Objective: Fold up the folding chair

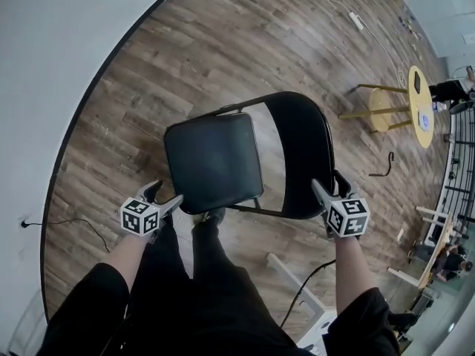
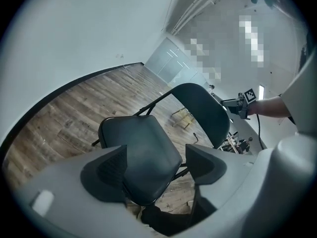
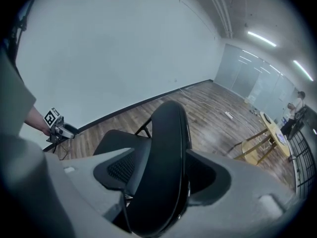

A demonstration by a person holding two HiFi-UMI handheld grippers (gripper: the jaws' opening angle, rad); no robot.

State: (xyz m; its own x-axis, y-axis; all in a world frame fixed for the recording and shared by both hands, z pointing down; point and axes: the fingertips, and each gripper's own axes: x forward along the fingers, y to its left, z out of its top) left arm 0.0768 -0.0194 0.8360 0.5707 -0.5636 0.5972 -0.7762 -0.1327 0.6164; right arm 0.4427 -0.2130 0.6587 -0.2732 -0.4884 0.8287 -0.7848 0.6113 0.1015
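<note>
A black folding chair stands unfolded on the wood floor, its padded seat [image 1: 214, 162] to the left and its curved backrest [image 1: 300, 154] to the right. My left gripper [image 1: 165, 199] is open at the seat's near left corner; in the left gripper view the seat [image 2: 143, 148] lies between the spread jaws of that gripper [image 2: 156, 165] without pad contact. My right gripper [image 1: 330, 188] is open astride the backrest's top edge. In the right gripper view the backrest [image 3: 166, 157] fills the gap of that gripper [image 3: 161, 175].
A white wall [image 1: 59, 50] curves along the left. A yellow round table [image 1: 419, 106] and a wooden stool [image 1: 378, 106] stand at the far right. A power strip [image 1: 357, 21] and a thin cable [image 1: 59, 221] lie on the floor. A white frame [image 1: 297, 280] lies near my legs.
</note>
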